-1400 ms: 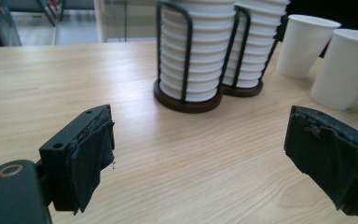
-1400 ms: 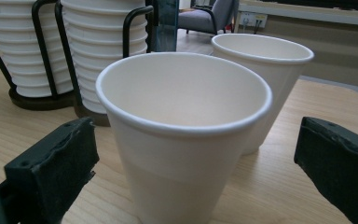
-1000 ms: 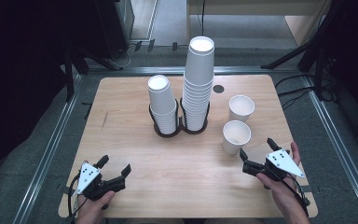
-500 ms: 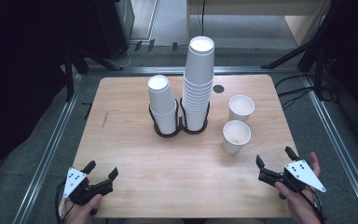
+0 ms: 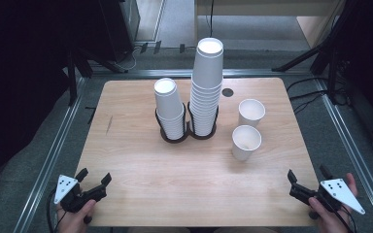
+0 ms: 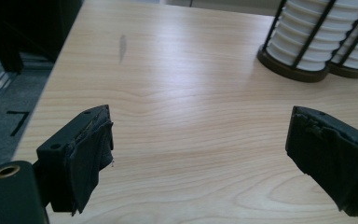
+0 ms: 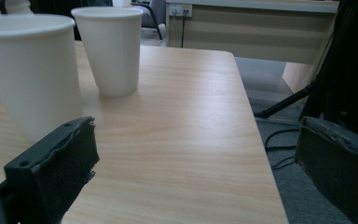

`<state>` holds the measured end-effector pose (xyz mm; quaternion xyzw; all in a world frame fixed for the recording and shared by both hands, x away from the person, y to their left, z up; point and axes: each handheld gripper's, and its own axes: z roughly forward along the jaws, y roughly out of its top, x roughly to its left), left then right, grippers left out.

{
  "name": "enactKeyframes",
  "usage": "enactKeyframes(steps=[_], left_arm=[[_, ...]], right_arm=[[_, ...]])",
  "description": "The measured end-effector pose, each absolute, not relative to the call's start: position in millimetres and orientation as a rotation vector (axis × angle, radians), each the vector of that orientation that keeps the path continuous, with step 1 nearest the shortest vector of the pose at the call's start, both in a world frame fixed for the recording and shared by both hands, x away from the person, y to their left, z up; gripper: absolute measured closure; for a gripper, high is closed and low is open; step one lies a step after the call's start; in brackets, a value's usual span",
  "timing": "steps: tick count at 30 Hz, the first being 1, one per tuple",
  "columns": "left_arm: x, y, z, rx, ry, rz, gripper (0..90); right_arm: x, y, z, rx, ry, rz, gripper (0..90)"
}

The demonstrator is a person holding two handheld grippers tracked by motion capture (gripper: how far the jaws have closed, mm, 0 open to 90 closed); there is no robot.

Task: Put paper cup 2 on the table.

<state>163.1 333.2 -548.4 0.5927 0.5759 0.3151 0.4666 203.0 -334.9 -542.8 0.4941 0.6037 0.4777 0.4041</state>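
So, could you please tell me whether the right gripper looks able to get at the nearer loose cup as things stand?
Probably yes. The right gripper is open and holds nothing, and bare table lies between it and the nearer cup, which stands upright, apart from the other cup.

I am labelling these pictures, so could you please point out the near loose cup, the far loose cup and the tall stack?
near cup (image 5: 246,144), high view, on its side wall below the rim.
far cup (image 5: 251,116), high view, on its side wall.
tall stack (image 5: 208,87), high view, midway up the stacked cups.
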Motion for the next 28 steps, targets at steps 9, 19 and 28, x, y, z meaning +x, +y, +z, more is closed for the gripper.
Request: enactKeyframes(steps=[9,19,28], left_arm=[[162.7,344.7,-552.2,1.472,1.476,0.754,7.5],[164.5,343.1,-555.2,1.498,1.470,0.731,7.6],[167.9,344.2,-555.5,1.495,1.494,0.701,7.6]], right_arm=[[191.0,-350.1,-551.2,1.272,1.525,1.151,0.0],[174.0,-365.7,-555.0,1.315,1.496,1.113,0.0],[176.0,-358.4,-545.3,1.315,1.486,1.143,0.0]])
